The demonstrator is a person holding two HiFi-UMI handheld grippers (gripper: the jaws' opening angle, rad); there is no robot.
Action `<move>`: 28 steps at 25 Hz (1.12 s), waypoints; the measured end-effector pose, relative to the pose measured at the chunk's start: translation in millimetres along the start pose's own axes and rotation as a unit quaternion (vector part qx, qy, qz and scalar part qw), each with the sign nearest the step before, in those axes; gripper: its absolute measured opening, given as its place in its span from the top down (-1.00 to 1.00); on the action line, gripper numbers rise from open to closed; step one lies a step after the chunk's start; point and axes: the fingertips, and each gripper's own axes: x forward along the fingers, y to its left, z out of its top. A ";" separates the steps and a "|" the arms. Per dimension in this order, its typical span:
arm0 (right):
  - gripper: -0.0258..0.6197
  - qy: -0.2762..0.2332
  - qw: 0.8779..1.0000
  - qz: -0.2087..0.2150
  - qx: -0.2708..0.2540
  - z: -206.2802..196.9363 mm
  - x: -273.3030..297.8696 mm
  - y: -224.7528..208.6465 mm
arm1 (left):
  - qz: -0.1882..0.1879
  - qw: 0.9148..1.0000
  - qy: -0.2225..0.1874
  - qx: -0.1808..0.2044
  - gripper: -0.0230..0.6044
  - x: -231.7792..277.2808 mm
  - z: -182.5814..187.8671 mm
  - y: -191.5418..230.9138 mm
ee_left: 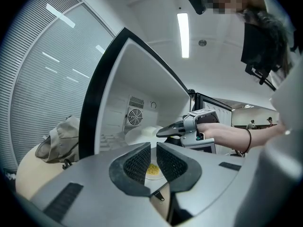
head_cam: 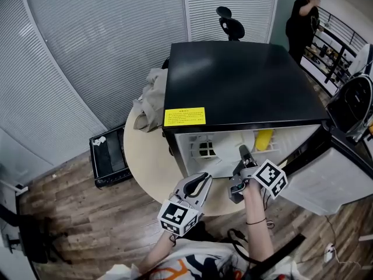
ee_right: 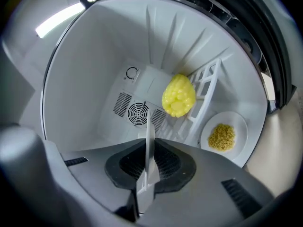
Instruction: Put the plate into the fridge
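R gripper (ee_right: 147, 150) is clamped on the rim of a white plate (ee_right: 149, 126), held edge-on at the fridge (head_cam: 245, 80) opening. Risks: it's a thin rim grip, so the plate may pivot or slip. Ahead-right of it sit a yellow corn (ee_right: 179, 96) & a plate of grains (ee_right: 222, 136), which it could bump. L gripper (ee_left: 154, 160) is slightly apart, empty.

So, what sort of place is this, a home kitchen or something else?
Most likely an office, not a home kitchen: blind-covered glass partition walls surround it, an office chair stands behind the mini fridge, and that fridge sits on a round table, not among cabinets.
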 end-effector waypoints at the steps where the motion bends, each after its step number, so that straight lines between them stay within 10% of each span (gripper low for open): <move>1: 0.83 -0.005 1.000 -0.005 -0.003 2.7 0.7 -2.4 | -0.001 1.000 0.000 -0.001 0.78 0.2 -0.3 0.7; 9: 0.83 -0.017 1.000 -0.024 0.009 12.5 10.9 -14.2 | -0.008 1.000 0.000 0.000 0.78 4.3 0.6 4.6; 28: 0.56 0.019 0.946 -0.127 -0.298 18.2 17.1 -21.4 | -0.020 1.000 0.004 0.005 0.78 12.8 0.8 3.3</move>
